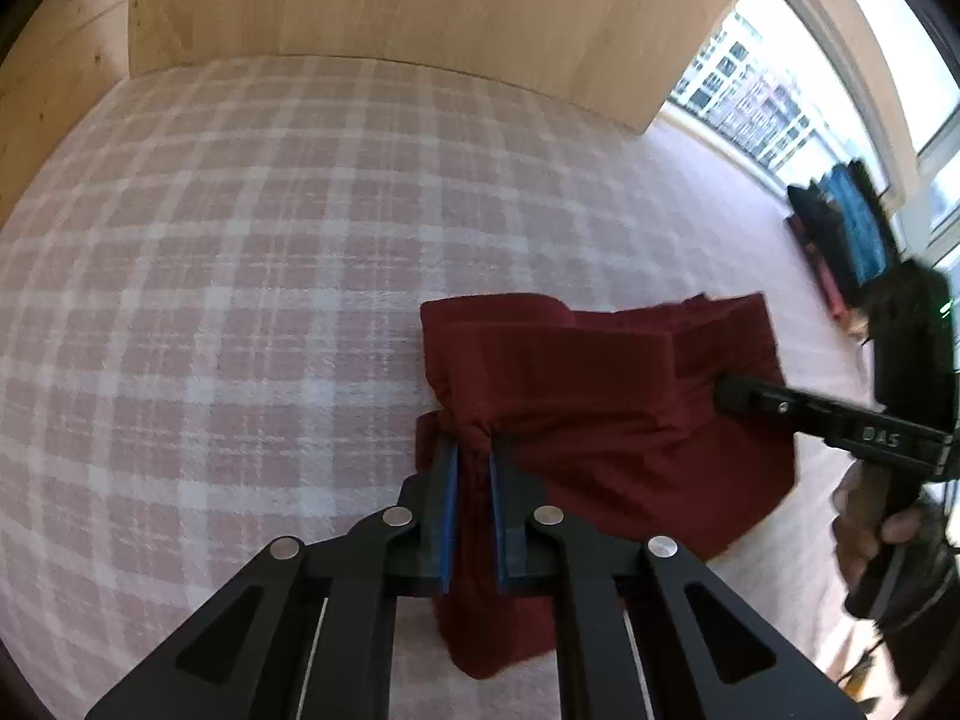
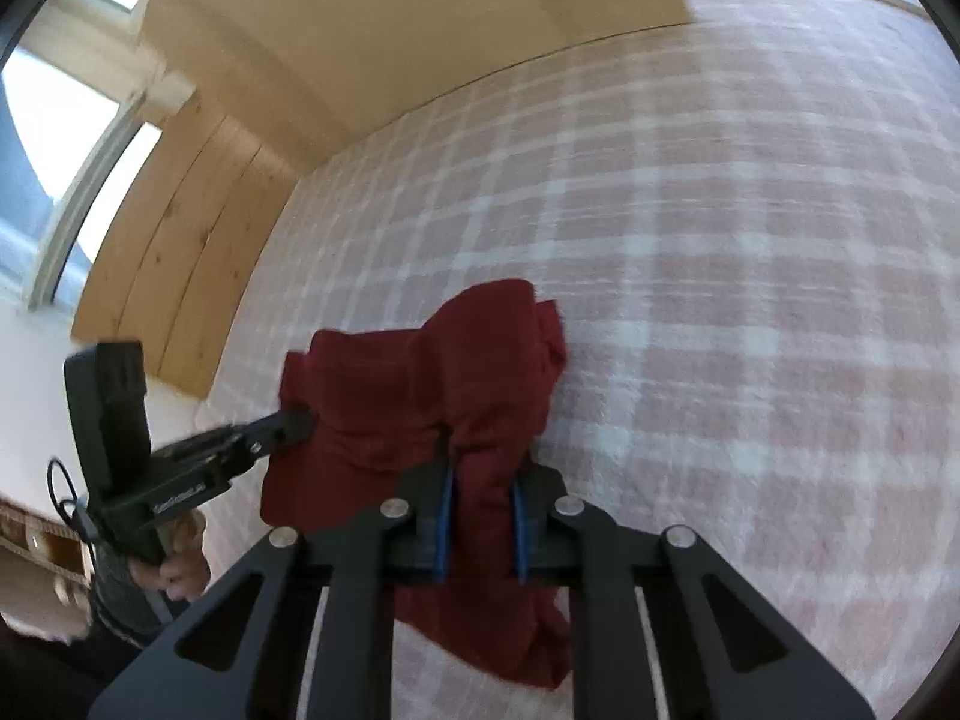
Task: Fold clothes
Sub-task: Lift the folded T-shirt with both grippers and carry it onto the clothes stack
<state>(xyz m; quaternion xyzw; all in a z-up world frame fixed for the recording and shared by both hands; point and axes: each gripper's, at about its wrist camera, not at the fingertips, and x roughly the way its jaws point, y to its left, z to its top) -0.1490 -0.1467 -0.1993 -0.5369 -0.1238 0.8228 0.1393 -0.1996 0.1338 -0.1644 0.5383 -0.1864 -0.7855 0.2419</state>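
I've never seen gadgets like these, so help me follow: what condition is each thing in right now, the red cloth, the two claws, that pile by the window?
Red garment: bunched, partly folded, on the plaid bedcover.
Left gripper: shut on the garment's edge.
Right gripper: shut on a fold.
Pile of clothes: stacked near the window.

I'm looking steeply down from each wrist, close above the red cloth (image 1: 600, 396) on the plaid bed (image 1: 240, 300); both views are sharing it, each catching the opposite gripper beside it.
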